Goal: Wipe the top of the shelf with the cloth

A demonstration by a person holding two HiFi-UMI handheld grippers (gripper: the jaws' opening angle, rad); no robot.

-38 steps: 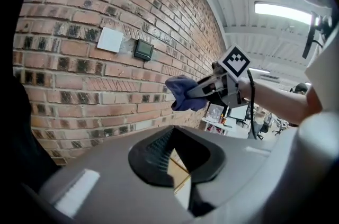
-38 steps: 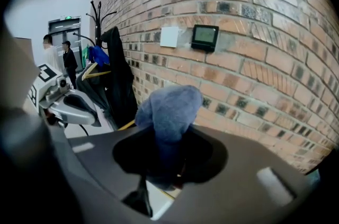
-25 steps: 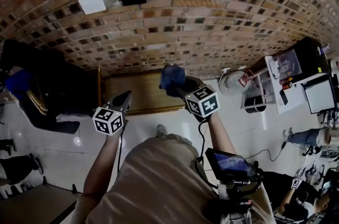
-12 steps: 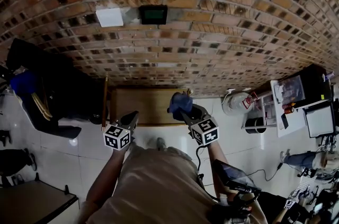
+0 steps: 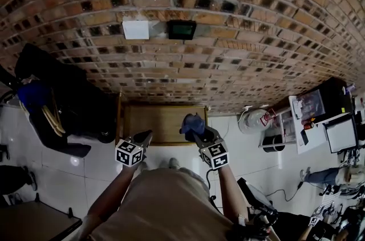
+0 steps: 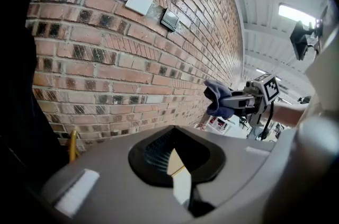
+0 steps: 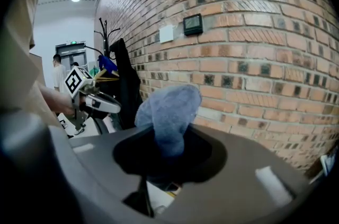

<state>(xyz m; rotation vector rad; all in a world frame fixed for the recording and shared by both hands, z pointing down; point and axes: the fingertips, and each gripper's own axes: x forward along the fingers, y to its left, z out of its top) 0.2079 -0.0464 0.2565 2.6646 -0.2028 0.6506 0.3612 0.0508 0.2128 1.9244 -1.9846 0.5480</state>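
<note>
Brick wall fills the upper field of the head view. At its foot stands the shelf, its wooden top bare and set flush against the brick. A rack of dark coats stands just beside the shelf on the left.

Right hand-held gripper: jaws clamped on the blue cloth, which bulges beyond the tips as a bunched wad. It hangs over the right part of the shelf top. Contact with the wood cannot be confirmed, and the height above it cannot be read.

Left hand-held gripper: jaws drawn together with nothing between them, poised over the front edge of the shelf.

Assessment: wiping does not appear to have begun.

Risks noted:
1. The cloth is gripped as a wad, so only a small patch is likely to meet the wood, leaving strips unwiped.
2. Drag along the top could pull the cloth out of the jaws if the bite is shallow.
3. Pressing too low could bring the jaw tips onto the wood and scratch it.
4. A stroke carried too far back or left could strike the brick or snag the coats.
</note>
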